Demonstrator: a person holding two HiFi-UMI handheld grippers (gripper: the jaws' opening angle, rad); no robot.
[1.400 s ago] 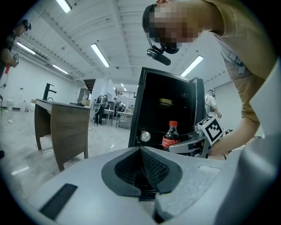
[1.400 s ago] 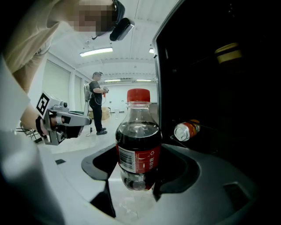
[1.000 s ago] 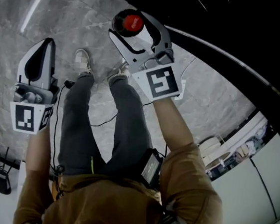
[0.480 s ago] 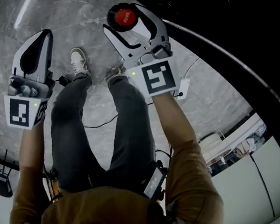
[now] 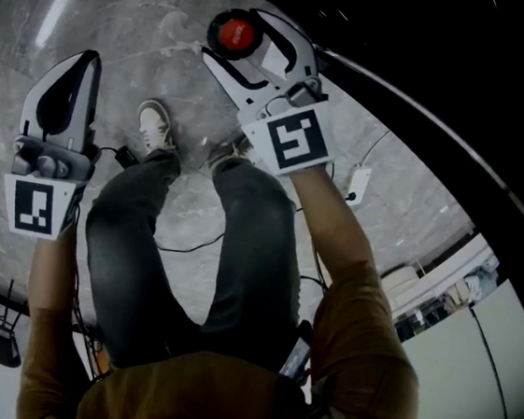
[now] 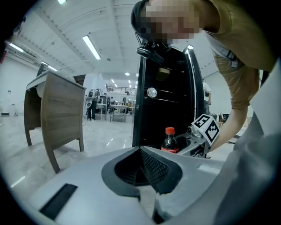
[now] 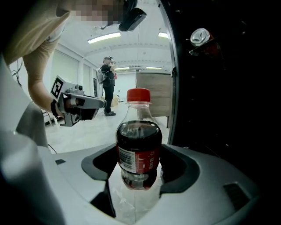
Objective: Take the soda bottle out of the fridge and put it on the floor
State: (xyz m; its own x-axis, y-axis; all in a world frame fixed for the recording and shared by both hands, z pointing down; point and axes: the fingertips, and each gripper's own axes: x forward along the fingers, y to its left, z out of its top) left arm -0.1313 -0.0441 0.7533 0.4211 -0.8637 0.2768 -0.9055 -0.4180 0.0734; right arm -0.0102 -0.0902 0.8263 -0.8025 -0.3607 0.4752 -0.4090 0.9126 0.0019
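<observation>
A soda bottle (image 7: 138,145) with dark drink, a red label and a red cap stands upright between the jaws of my right gripper (image 7: 138,176), which is shut on its body. From the head view I see its red cap (image 5: 233,33) at the tip of the right gripper (image 5: 241,49), above the grey marble floor (image 5: 125,10), beside the black fridge (image 5: 403,42). My left gripper (image 5: 62,106) hangs apart at the left, its jaws together with nothing in them. The left gripper view shows the bottle (image 6: 169,140) in front of the open fridge (image 6: 162,88).
The person's legs and shoes (image 5: 154,126) stand below the grippers, with a cable (image 5: 193,238) on the floor. A can (image 7: 202,37) sits high in the dark fridge interior. A wooden desk (image 6: 57,110) stands at the left, and people are far back in the hall.
The person's feet and legs have shifted. Both grippers have drifted slightly left in the head view, and the bottle stays held in the right one.
</observation>
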